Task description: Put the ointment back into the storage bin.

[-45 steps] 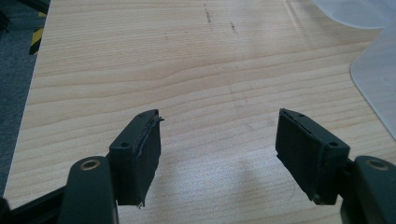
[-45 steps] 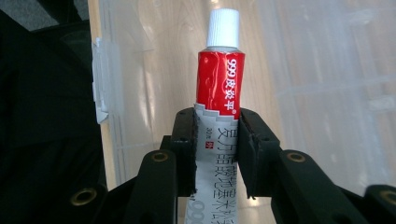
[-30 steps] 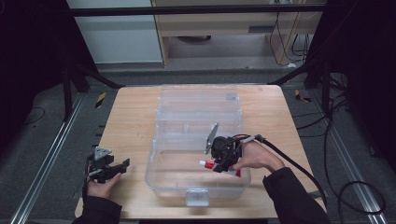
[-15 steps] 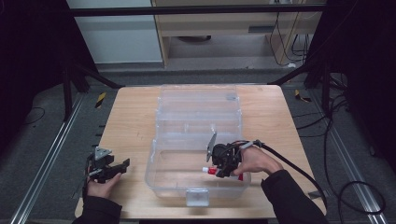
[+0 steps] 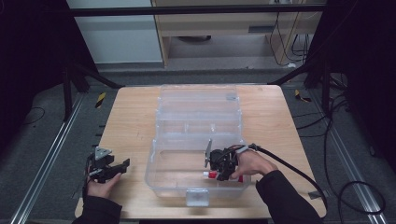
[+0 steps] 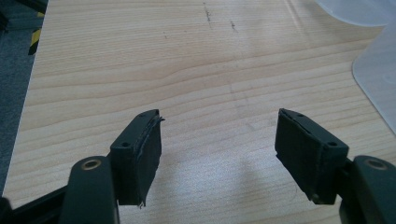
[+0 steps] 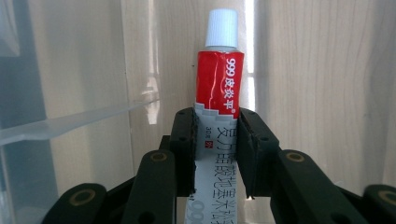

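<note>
A clear plastic box (image 5: pixel 159 172) lies open mid-table, its lid (image 5: pixel 198 100) folded back toward the far side. My right gripper (image 5: pixel 214 173) is down inside the box's near half, shut on a red-and-white ointment tube (image 5: pixel 211 174). In the right gripper view the tube (image 7: pixel 219 79) sticks out past the jaws with its white cap pointing away, over the box's clear floor. My left gripper (image 5: pixel 116 169) rests at the near left of the wooden table (image 5: pixel 130 121), open, with bare wood between its fingers (image 6: pixel 140 154).
A white latch (image 5: pixel 196 196) sits on the box's near wall. A clear partition (image 7: pixel 70 123) crosses the box left of the tube. The box's rounded edge (image 6: pixel 378 84) lies right of the left gripper. Cables and floor rails surround the table.
My right gripper has moved left and toward the near side with the tube, lower into the box. The left gripper has stayed put.
</note>
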